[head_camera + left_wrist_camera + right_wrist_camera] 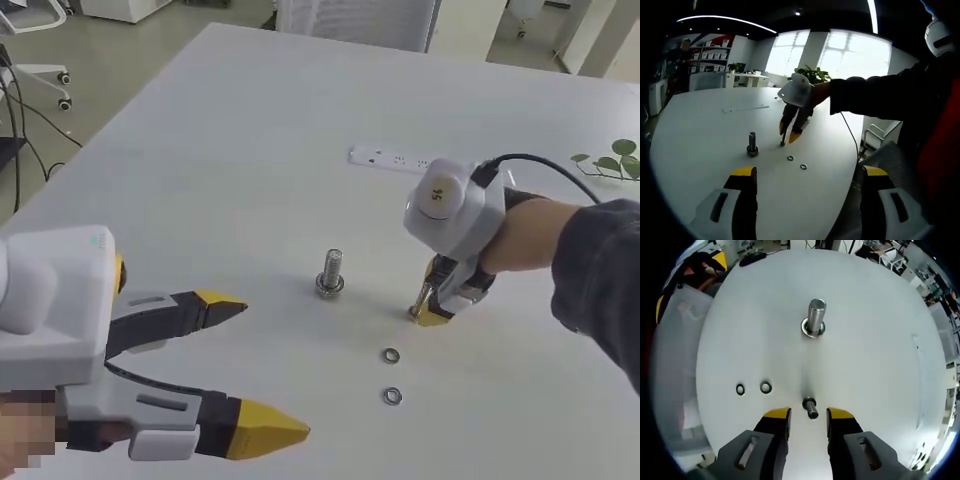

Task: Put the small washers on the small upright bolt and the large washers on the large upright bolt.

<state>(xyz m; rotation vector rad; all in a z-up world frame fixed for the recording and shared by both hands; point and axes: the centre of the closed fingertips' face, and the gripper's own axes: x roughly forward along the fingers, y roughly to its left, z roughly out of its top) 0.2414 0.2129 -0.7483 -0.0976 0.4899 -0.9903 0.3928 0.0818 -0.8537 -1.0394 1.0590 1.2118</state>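
Note:
The large upright bolt (pixel 331 271) (pixel 752 143) (pixel 814 317) stands mid-table with a metal ring around its foot. To its right stands the small upright bolt (pixel 419 302) (pixel 782 140) (pixel 810 407). My right gripper (pixel 432 308) (pixel 789 135) (pixel 808 416) is open, tips down at the table, the small bolt just ahead of the gap between its yellow tips. Two small washers (pixel 390 355) (pixel 392 396) (pixel 790 158) (pixel 765 387) lie flat nearer me. My left gripper (pixel 262 368) (pixel 810 172) hovers open at the near left, nothing between its fingers.
A white power strip (pixel 386 159) lies farther back on the white table (pixel 220 150). A green plant (pixel 612 160) sits at the right edge. A chair (pixel 355 20) stands beyond the far edge. The person's dark sleeve (pixel 600 270) reaches in from the right.

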